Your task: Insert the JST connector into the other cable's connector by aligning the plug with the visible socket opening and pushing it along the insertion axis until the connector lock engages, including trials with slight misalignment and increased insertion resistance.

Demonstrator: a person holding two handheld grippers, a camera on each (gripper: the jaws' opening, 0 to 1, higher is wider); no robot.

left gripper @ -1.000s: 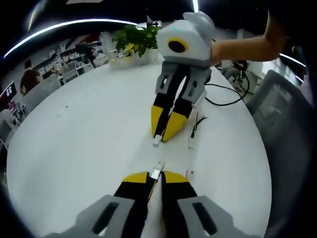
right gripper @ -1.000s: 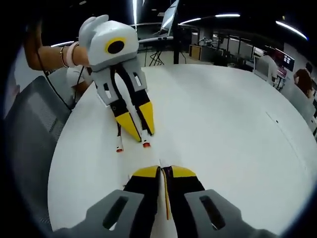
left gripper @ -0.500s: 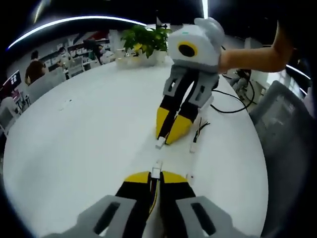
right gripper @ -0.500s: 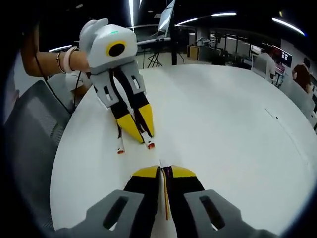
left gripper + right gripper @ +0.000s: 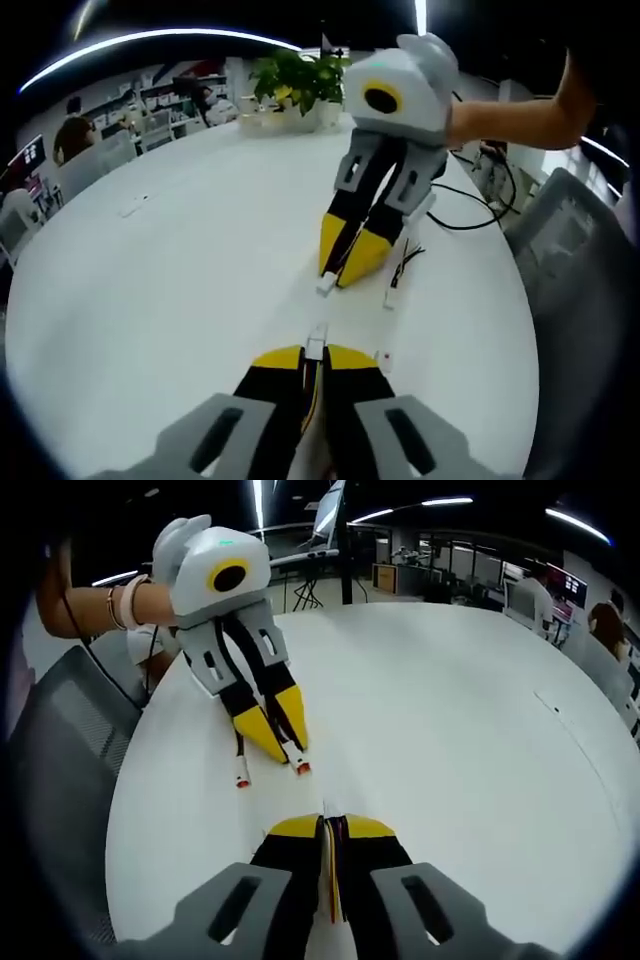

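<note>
Between your two tongs, the left gripper pinches a white connector; the right gripper apparently pinches its facing plug, both just apart above the table.

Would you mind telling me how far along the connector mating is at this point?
Done: each gripper has picked up its cable end. The left gripper is shut on the small white connector; the right gripper is shut on the other white connector. In hand: lining them up above the round white table, with a gap between them. Left: closing that gap, insertion and locking.
</note>
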